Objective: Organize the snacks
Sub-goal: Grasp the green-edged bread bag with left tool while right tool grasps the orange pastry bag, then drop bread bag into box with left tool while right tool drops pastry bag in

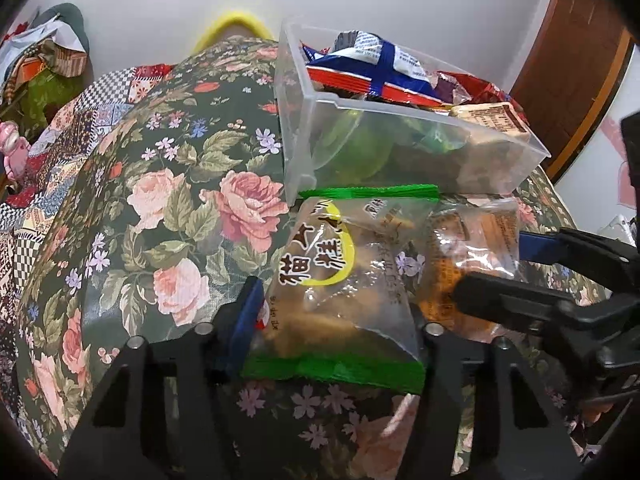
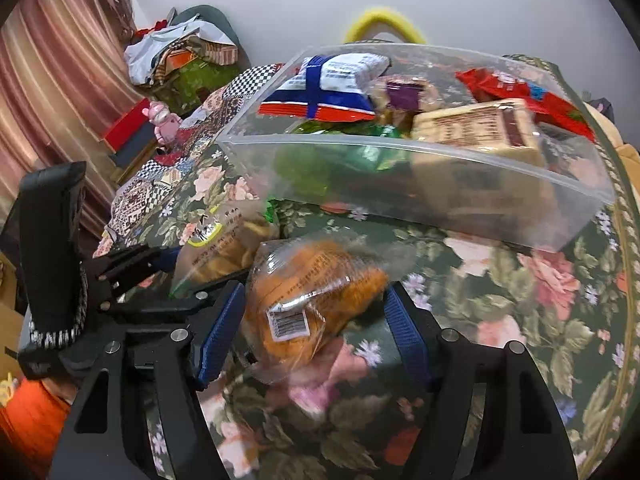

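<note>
A clear snack bag (image 1: 340,272) with green sealed ends and a yellow ring label lies on the floral tablecloth (image 1: 160,200), right in front of the clear plastic bin (image 1: 400,156). My left gripper (image 1: 336,304) is shut on this bag, one pad against each side. Just to its right lies an orange snack packet (image 2: 308,292) with a barcode sticker. My right gripper (image 2: 314,296) straddles the packet with its jaws open and a gap at the right pad. The bin (image 2: 400,144) holds several snacks, among them a blue, white and red packet (image 2: 332,88) and a beige box (image 2: 480,128).
A yellow hoop (image 1: 236,24) rises behind the table's far edge. Heaped cloth and bags (image 2: 180,56) and a pink toy figure (image 2: 164,120) sit at the left. A wooden door (image 1: 568,60) stands at the right. The tablecloth's round rim (image 2: 624,240) runs close behind the bin.
</note>
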### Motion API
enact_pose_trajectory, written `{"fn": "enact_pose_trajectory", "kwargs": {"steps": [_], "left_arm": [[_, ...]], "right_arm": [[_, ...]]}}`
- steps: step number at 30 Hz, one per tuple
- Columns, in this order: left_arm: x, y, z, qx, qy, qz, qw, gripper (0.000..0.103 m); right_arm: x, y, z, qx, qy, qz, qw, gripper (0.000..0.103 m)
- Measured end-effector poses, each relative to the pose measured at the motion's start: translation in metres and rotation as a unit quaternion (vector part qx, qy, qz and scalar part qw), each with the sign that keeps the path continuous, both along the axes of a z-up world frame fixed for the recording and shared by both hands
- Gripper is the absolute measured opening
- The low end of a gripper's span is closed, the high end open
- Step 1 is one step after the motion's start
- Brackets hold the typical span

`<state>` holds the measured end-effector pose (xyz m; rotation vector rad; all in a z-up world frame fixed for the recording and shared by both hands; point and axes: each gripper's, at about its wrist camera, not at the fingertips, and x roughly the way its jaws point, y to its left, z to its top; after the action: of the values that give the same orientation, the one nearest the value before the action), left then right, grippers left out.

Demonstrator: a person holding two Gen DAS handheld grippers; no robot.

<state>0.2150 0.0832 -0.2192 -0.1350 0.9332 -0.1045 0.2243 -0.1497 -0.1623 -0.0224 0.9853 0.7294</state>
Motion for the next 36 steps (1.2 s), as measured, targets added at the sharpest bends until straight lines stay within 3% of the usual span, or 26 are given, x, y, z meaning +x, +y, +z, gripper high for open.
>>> {"fn": "enact_pose_trajectory", "kwargs": {"steps": [4, 8, 22, 36], "left_arm": [[-0.005, 0.002, 0.002, -0.001, -0.009, 0.002, 1.0, 0.052], [-0.012, 0.002, 0.008, 0.002, -0.014, 0.002, 0.9999, 0.051], [-0.026, -0.002, 0.071, 0.0, -0.077, 0.002, 0.997, 0.051], [0.018, -0.023, 0.14, 0.003, -0.156, -0.01, 0.9876, 0.051]], "right_arm": [[0.005, 0.005, -0.007, 0.003, 0.018, 0.001, 1.0, 0.068], [0.003, 0.0, -0.008, 0.01, 0.018, 0.0, 1.0, 0.056], [-0.01, -0.044, 0.034, 0.013, -0.057, -0.021, 0.998, 0.052], [0.016, -0.069, 0.085, 0.038, -0.137, -0.072, 0.987, 0.052]]}}
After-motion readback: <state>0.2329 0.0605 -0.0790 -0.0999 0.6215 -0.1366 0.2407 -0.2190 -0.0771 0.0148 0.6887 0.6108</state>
